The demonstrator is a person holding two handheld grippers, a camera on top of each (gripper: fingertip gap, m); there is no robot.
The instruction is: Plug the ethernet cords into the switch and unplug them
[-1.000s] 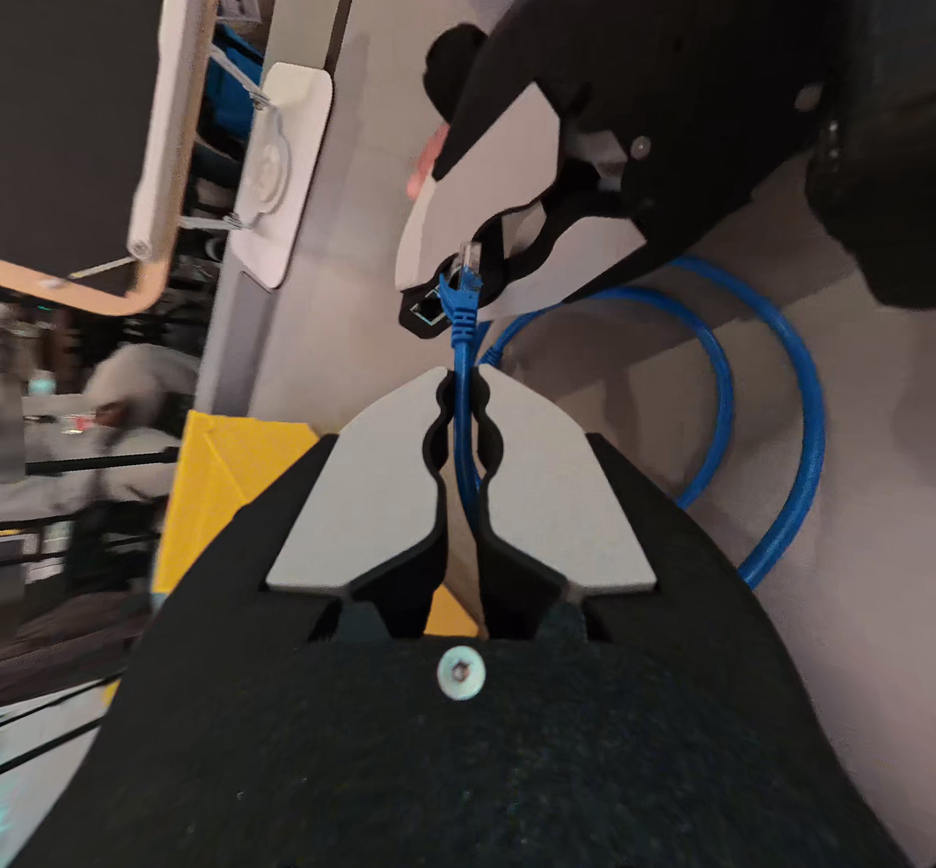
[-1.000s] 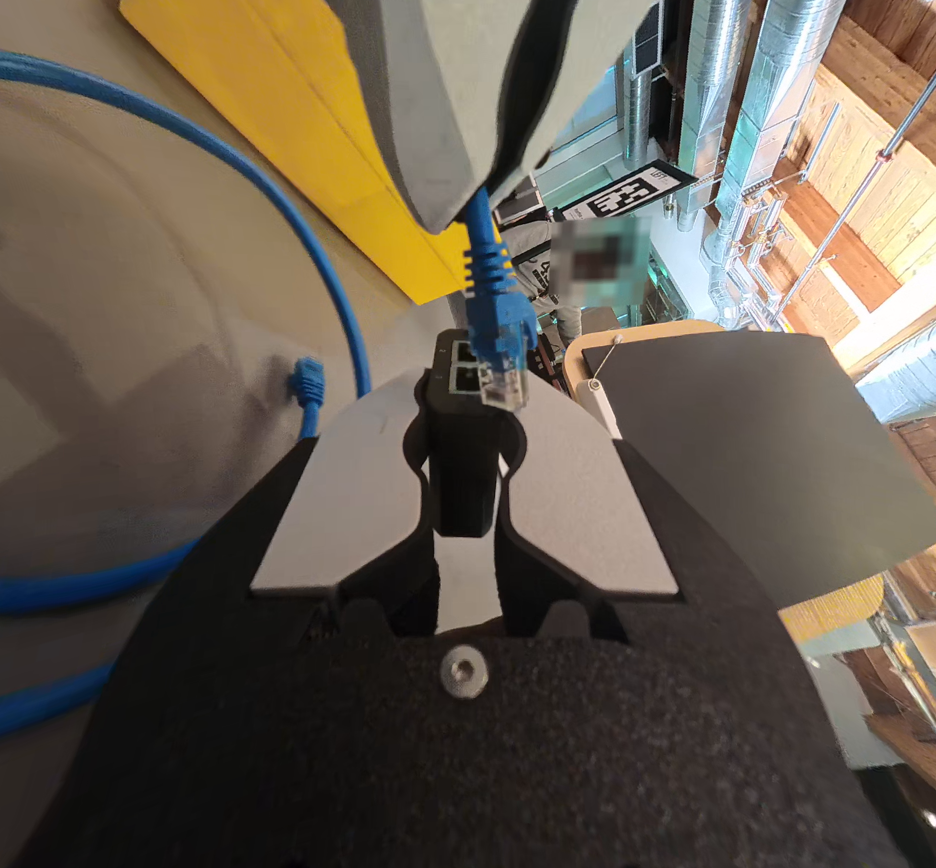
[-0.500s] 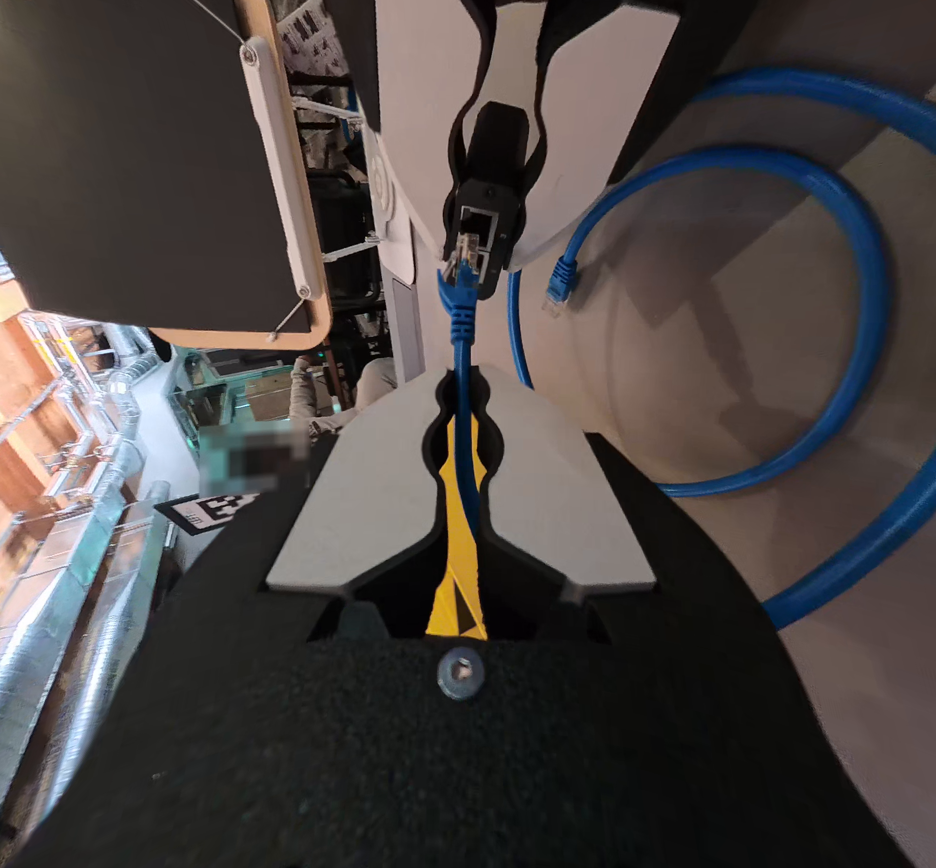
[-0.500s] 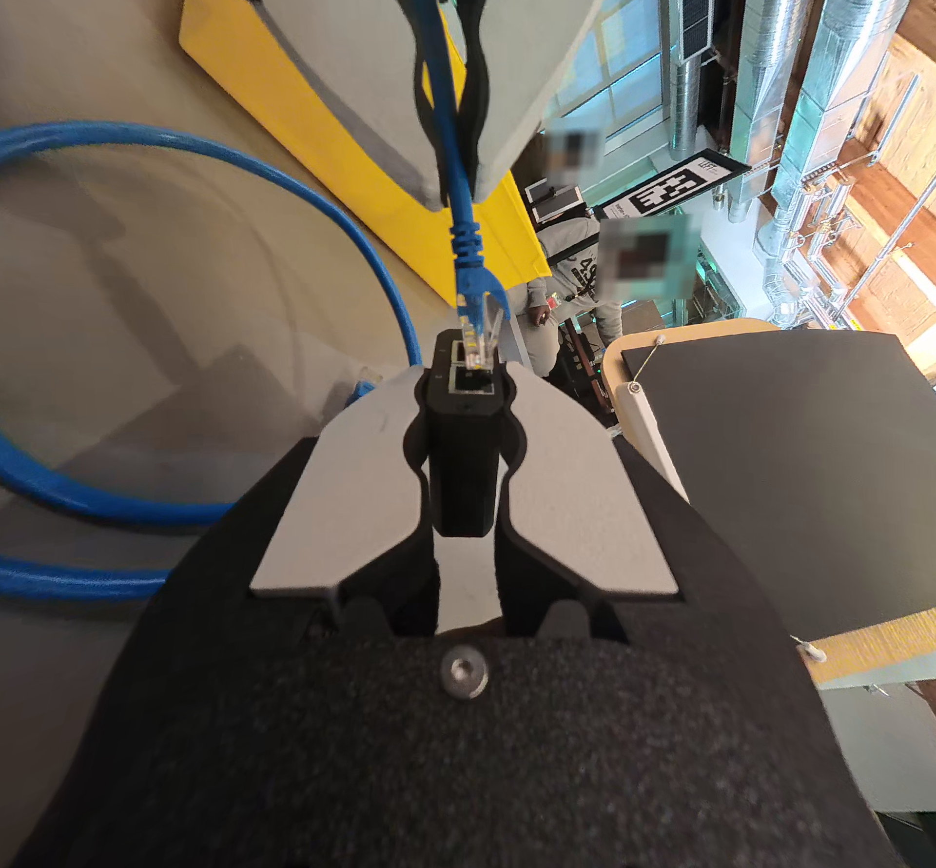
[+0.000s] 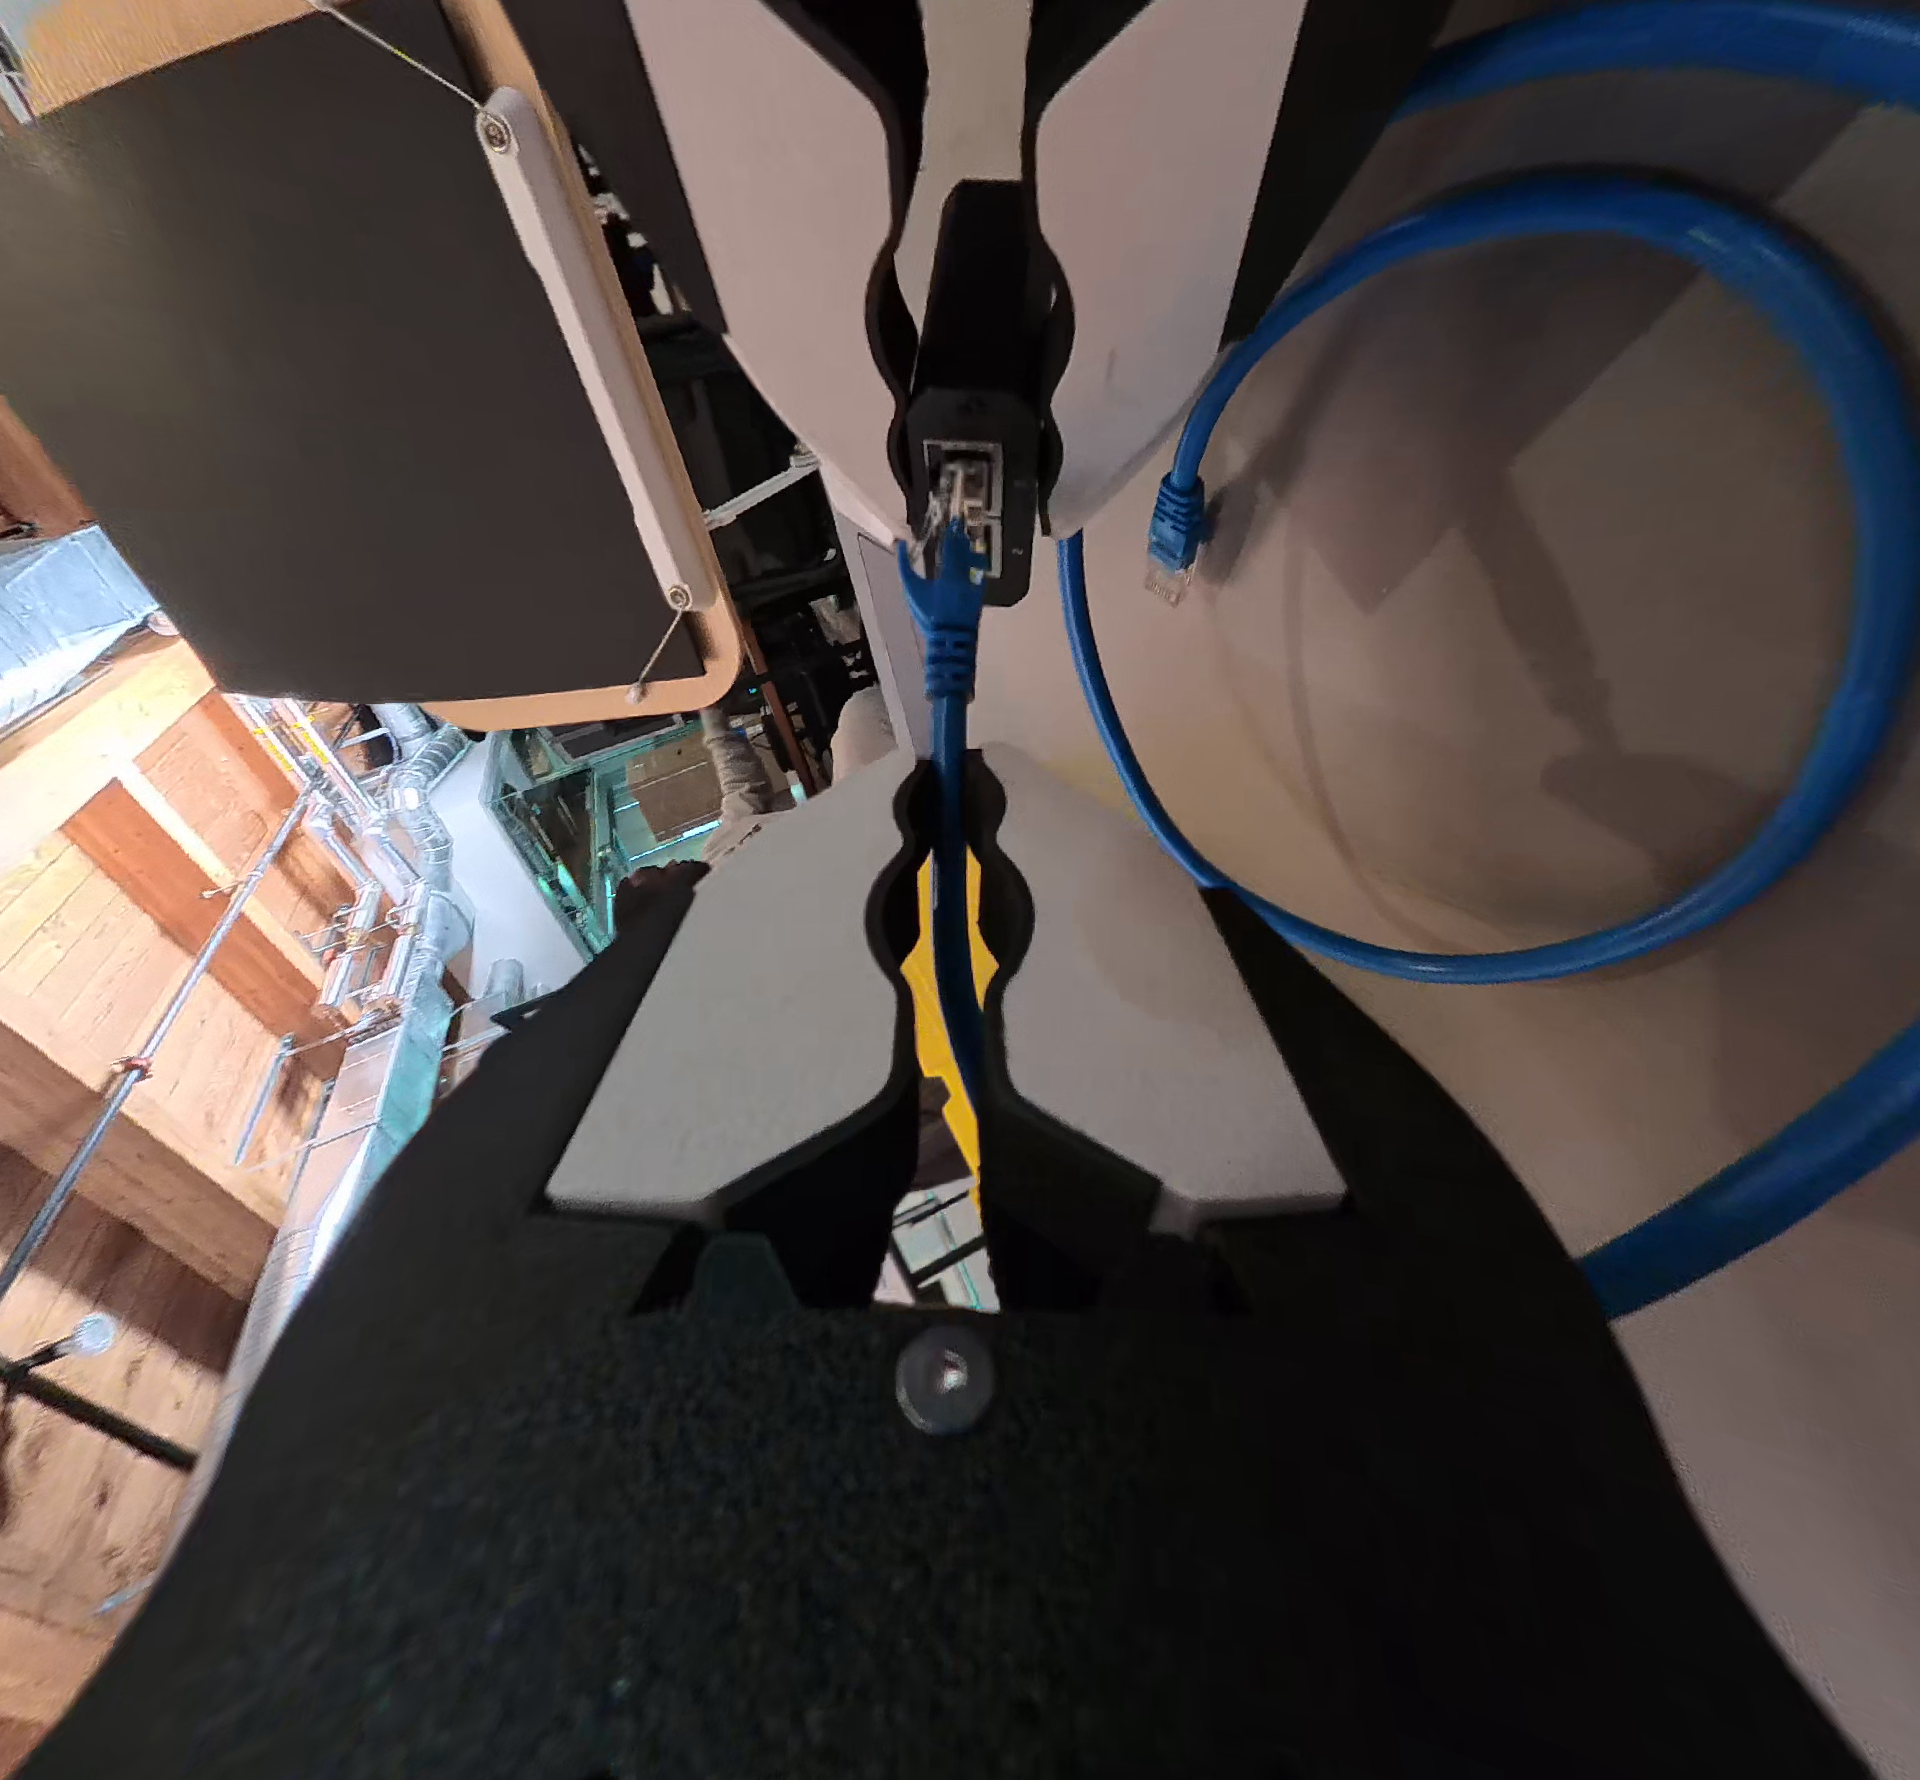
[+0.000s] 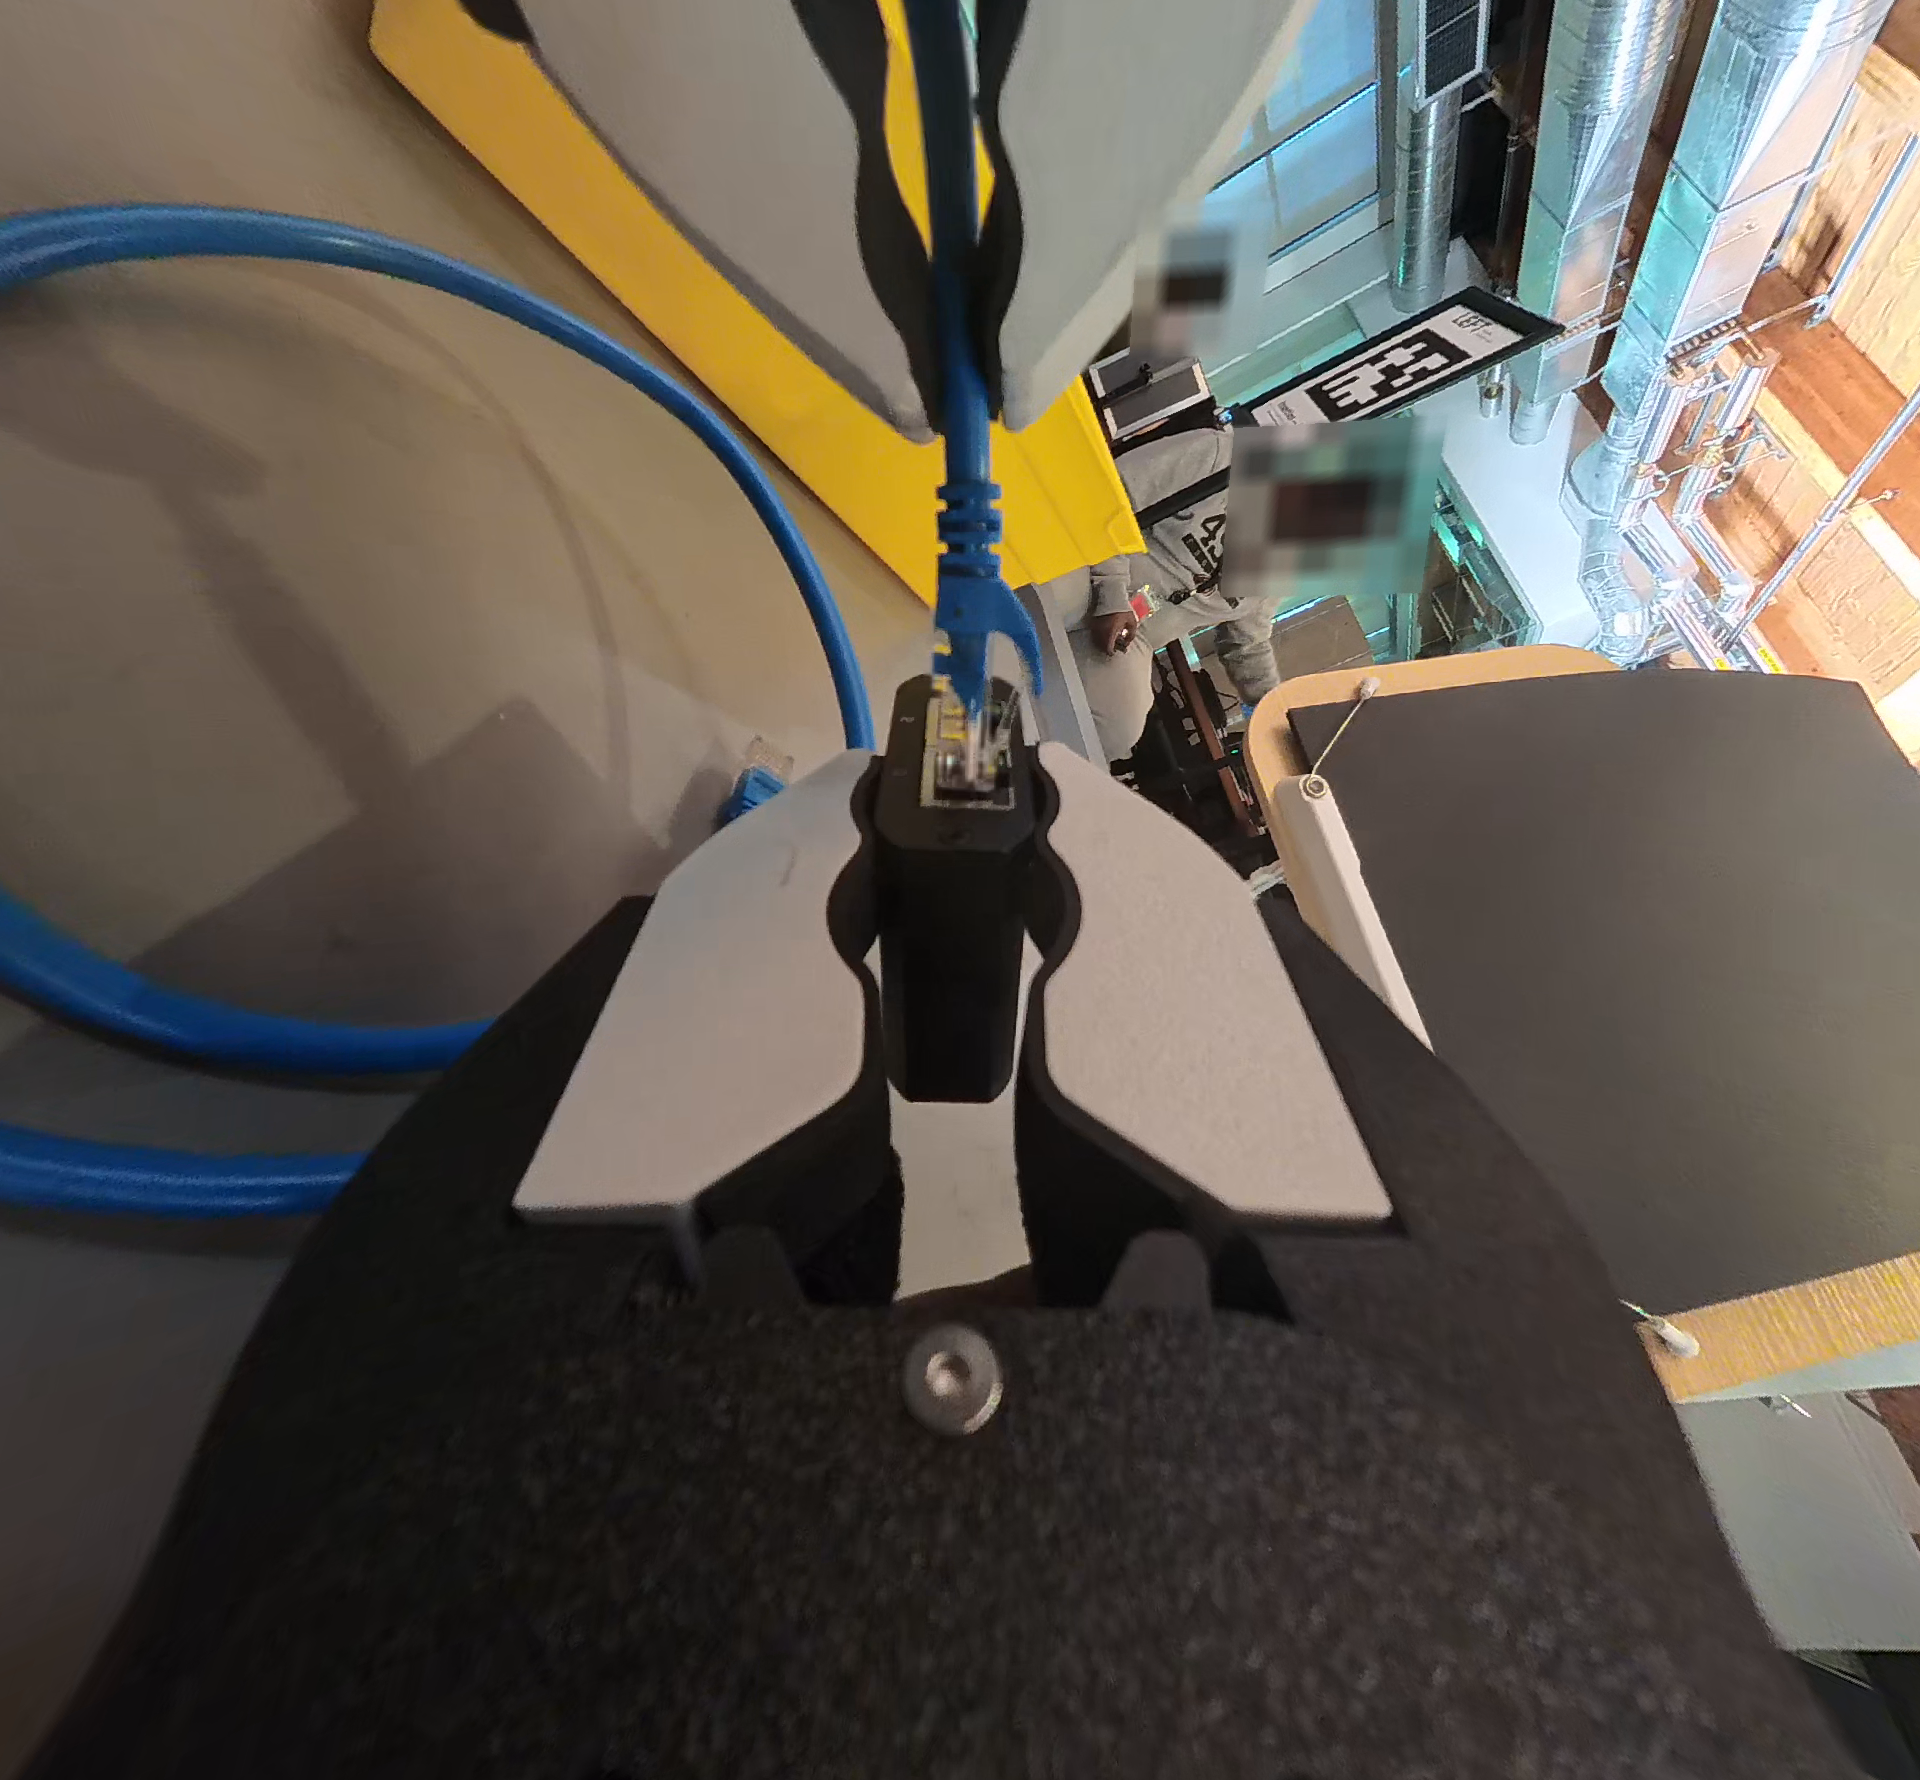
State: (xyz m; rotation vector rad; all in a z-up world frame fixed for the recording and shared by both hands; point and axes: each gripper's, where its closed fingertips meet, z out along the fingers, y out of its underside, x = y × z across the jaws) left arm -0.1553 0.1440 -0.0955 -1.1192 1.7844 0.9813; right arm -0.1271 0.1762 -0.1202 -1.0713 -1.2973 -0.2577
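While the left tongs (image 5: 951, 800) clamp the blue ethernet cord (image 5: 954, 909) just behind its ribbed boot, the clear plastic plug (image 5: 956, 504) stands at 12 o'clock from them, its tip at the mouth of a port. The right tongs (image 6: 951, 774) are closed on the small black rectangular switch (image 6: 951, 941), port face pointing at the plug.

Critical relation: in both wrist views, the cord's long axis and the switch body's long axis run nearly in one line, the two tongs nose to nose. The plug appears partly entered; whether the latch has caught cannot be told.

Judgement: the next move calls for a straight push along that shared axis. Any sideways tilt could jam the plug.

A second plug end (image 5: 1172, 535) lies free on the beige desk (image 5: 1558, 691), at 2 o'clock from the left tongs, inside the coiled cord.
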